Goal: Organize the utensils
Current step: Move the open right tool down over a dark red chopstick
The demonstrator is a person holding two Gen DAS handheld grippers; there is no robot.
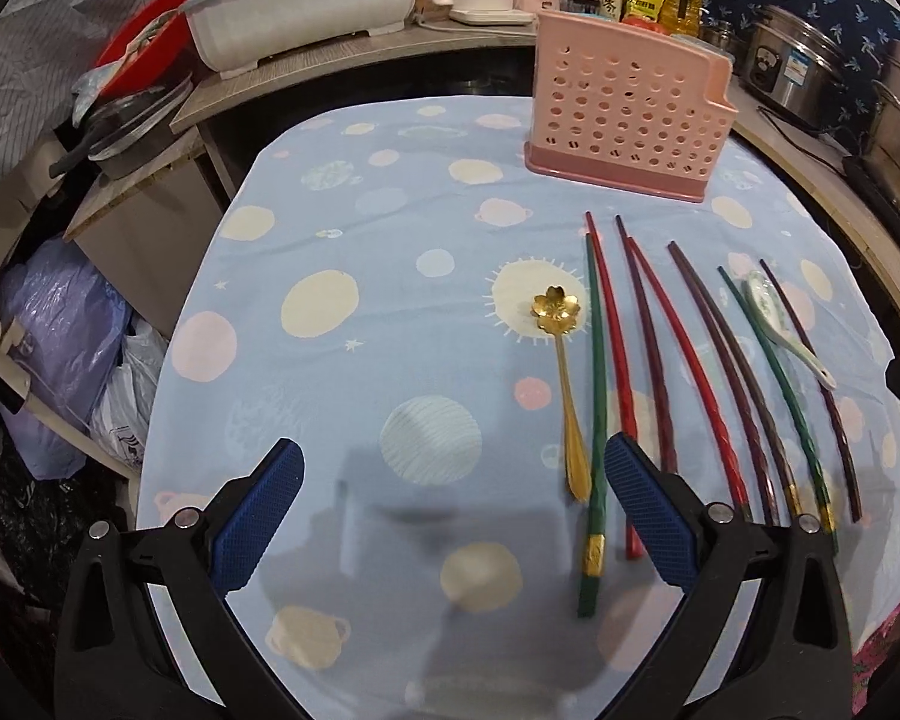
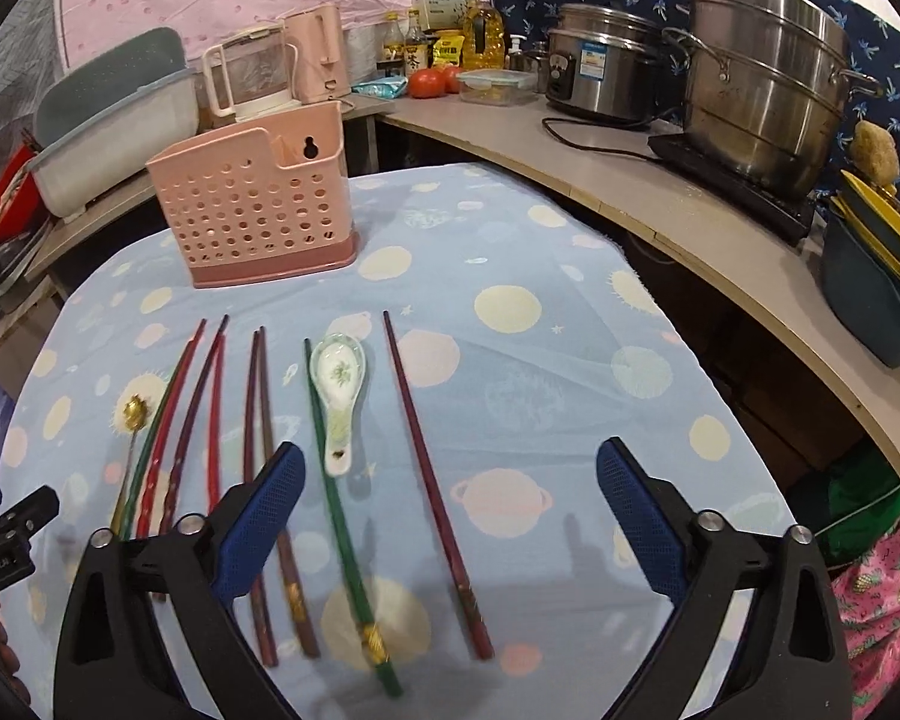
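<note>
Both tools, left (image 1: 453, 516) and right (image 2: 450, 519), hang released and empty over the tabletop (image 1: 342, 396); stock: eight chopsticks (image 2: 438, 492), two spoons, gold (image 1: 561, 354) and ceramic (image 2: 337, 396), one pink holder (image 2: 258, 198) at 11 o'clock; recommended: pinch one chopstick mid-shaft, drop upright in holder.

Utensils laid in a row on a cloth-covered table (image 2: 510, 252), with a holder behind them.

In the right wrist view, the utensil holder (image 2: 258, 204) stands at upper left. Below it, chopsticks (image 2: 255, 420) lie side by side. A ceramic spoon (image 2: 337, 396) rests among them, centre frame; a metal spoon (image 2: 131, 420) lies at far left. Pots (image 2: 762, 78) sit on a counter (image 2: 570, 144) at upper right.
</note>
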